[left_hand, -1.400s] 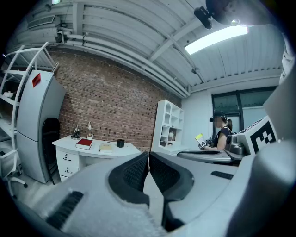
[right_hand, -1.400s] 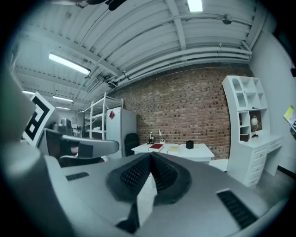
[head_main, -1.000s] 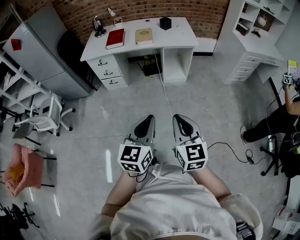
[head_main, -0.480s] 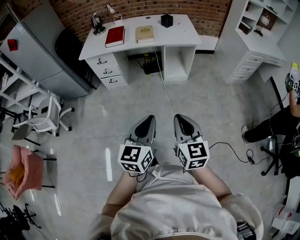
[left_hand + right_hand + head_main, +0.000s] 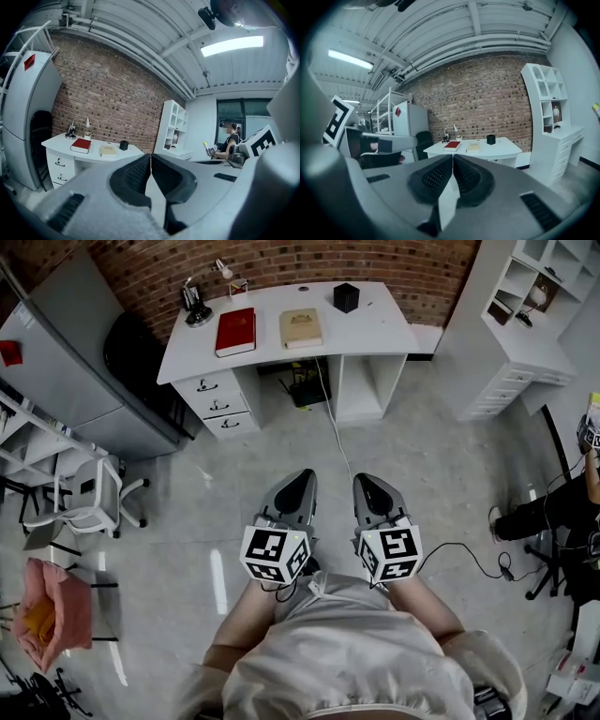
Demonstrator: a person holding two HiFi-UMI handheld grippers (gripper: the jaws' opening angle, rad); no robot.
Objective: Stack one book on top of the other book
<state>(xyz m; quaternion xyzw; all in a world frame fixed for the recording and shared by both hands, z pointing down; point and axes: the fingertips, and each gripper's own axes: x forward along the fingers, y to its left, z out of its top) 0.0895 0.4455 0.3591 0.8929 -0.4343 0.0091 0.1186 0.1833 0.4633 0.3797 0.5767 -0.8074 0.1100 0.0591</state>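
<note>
Stacking looks unstarted: the red hardcover book (image 5: 234, 331) and the cream rectangular book (image 5: 300, 328) lie side by side, apart, on the white desk (image 5: 375, 329) at upper centre, well away from the left claw (image 5: 298, 479) and right claw (image 5: 366, 482), both pressed together on nothing.

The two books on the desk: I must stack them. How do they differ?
The red hardcover book is dark red, the beige book pale cream. In the head view the red book lies left, the beige book nearer the small black box. The red book looks slightly longer than the beige one. Both lie flat, closed, apart on the white desk.
</note>
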